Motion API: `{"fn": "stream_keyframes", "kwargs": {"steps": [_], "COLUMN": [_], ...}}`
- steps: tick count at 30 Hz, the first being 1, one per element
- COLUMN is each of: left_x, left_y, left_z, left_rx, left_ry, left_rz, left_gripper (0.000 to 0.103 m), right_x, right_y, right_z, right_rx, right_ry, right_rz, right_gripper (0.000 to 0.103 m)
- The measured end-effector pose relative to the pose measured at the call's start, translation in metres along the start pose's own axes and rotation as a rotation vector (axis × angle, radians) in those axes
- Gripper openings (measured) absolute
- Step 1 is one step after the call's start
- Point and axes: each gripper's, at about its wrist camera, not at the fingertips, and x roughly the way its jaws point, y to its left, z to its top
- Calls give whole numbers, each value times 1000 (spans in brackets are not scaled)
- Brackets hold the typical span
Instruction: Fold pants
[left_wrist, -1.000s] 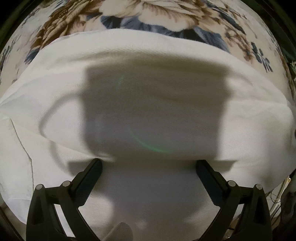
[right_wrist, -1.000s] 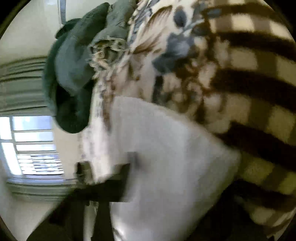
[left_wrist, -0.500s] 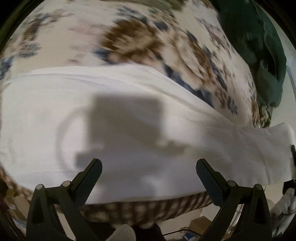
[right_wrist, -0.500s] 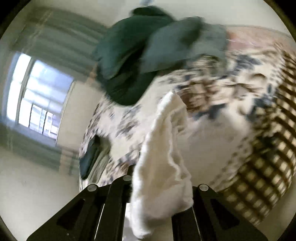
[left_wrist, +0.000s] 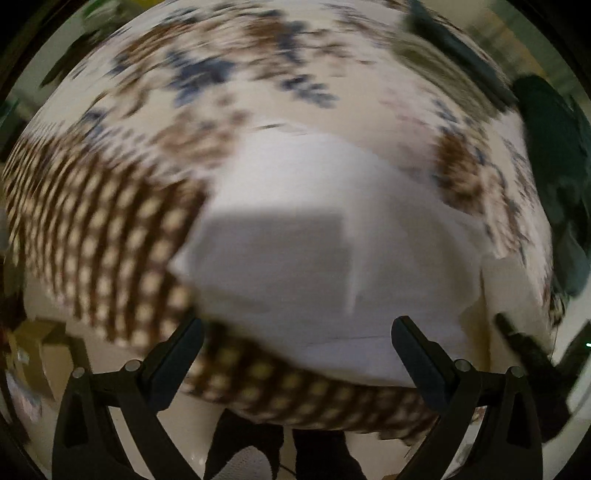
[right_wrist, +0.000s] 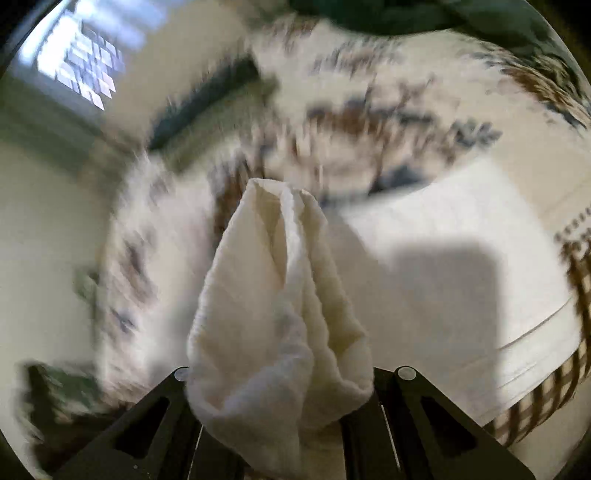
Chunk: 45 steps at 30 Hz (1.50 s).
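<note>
White cotton pants (left_wrist: 325, 258) lie spread on a bed whose cover (left_wrist: 229, 85) is cream with brown and blue flowers and a brown checked border (left_wrist: 103, 240) along its edge; both views are smeared by motion blur. Seen from the left wrist, the left gripper (left_wrist: 297, 343) stands wide, its two black fingers (left_wrist: 417, 354) well apart with nothing between them, hanging above the near edge of the pants and the checked border. A blocky shadow (left_wrist: 277, 247) falls across the white cloth. Seen from the right wrist, the right gripper (right_wrist: 279, 376) is clamped on a bunched end of the pants (right_wrist: 280, 306) — the fabric rises from between the fingers in thick soft folds to a narrow top, lifted off the bed. Beyond that bunch, to the right, the flat part of the pants (right_wrist: 461, 258) rests on the cover. Dark green clothing (left_wrist: 557, 184) is heaped at the far side of the bed, and a bright window (right_wrist: 77, 55) shows at upper left in the right wrist view.
</note>
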Motion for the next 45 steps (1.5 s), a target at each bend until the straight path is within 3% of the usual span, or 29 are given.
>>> {"fn": "stream_keyframes", "kwargs": {"steps": [2,4,6,8,9,13,16,19,22,24,25,29,33,36,38,42,44,45], "left_x": [3,3,3,0,-1,-2,6,9,6,1,0,-2,15,38,51,67,62,62], "left_y": [25,47,67,82,87,100,101,94,86,79,76,65,60,75,84,89,91,91], "left_z": [-6,-13,-21,-26,-28,-32,-32,-31,-29,-28,-28,-28,-28,-36,-41,-38,-30,-26], "left_rx": [-56,-108,-158,-204,-226,-295,-345,-336,-288,-251,-235,-210,-289,-501,-618,-719,-713,-688], "left_ry": [10,18,18,11,4,-30,-28,-27,-37,-48,-50,-49,-4,25,6,-66,-165,-154], "left_rz": [6,13,25,30,29,27,0,-4,1,11,17,9,-65,-217,-322,-419,-390,-355], "left_gripper": [103,103,103,103,103,103,103,103,103,103,103,103,103,96,92,90,40,35], "right_x": [36,59,54,37,30,15,40,82,99,89,79,34,-5,-10,-13,-19,-18,-14], "right_y": [17,38,54,61,59,42,35,47,68,72,68,24,-43,-92,-108,-115,-115,-109], "right_z": [-19,-34,-41,-39,-35,-13,-7,-23,-45,-50,-52,-37,-17,-10,-13,-13,-11,-10], "right_rx": [-77,-184,-237,-202,-169,-75,-74,-139,-259,-245,-229,-123,69,168,181,110,102,94], "right_ry": [83,181,216,268,270,235,287,389,441,474,479,380,316,330,311,272,275,278], "right_rz": [-112,-193,-129,51,90,12,-83,-108,-98,57,75,-7,-111,-160,-203,-285,-275,-272], "right_gripper": [14,42,55,56,57,59,59,61,68,67,67,67,67,67,67,67,67,67]}}
